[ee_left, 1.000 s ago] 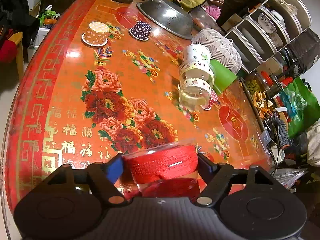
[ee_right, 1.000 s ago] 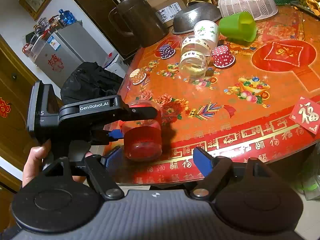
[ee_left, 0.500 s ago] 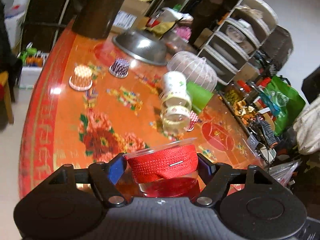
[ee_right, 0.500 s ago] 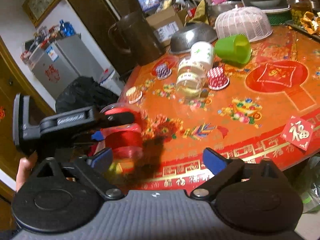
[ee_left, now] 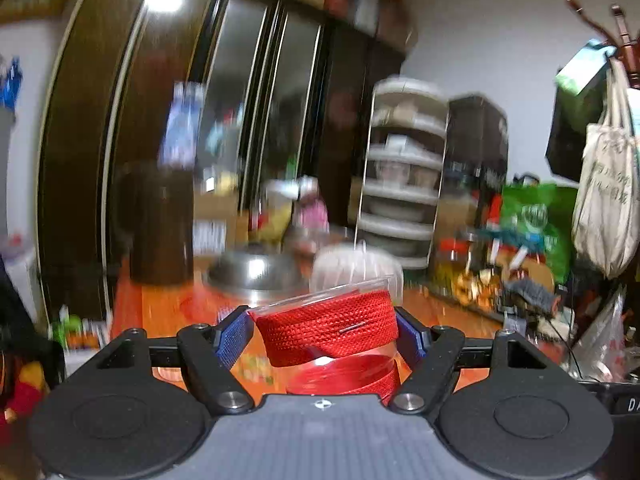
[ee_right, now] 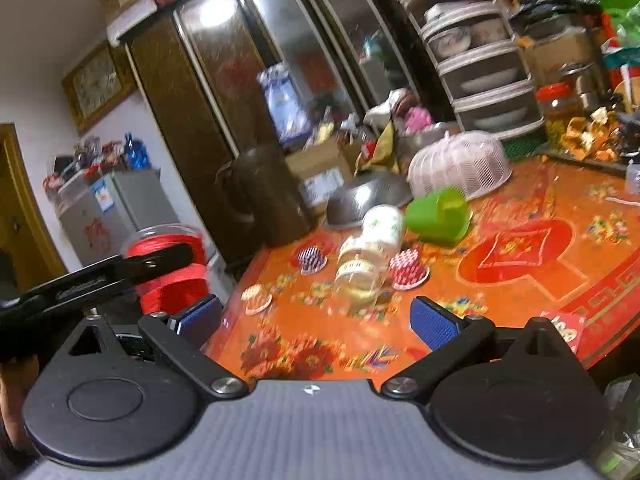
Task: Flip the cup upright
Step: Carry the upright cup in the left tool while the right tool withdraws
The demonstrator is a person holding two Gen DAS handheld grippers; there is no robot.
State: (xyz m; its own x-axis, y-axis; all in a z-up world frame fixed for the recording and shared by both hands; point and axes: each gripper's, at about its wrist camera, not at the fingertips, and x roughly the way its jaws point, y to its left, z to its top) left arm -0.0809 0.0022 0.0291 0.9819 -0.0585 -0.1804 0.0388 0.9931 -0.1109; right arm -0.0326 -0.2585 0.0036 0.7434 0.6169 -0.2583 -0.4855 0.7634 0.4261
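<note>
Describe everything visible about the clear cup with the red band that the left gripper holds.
The cup is clear plastic, wrapped in woven red ribbon fixed by a staple. The left gripper is shut on it, blue pads pressing both sides. It is lifted off the table, roughly upright, its rim on top, slightly tilted. In the right wrist view it shows left of the table edge.
</note>
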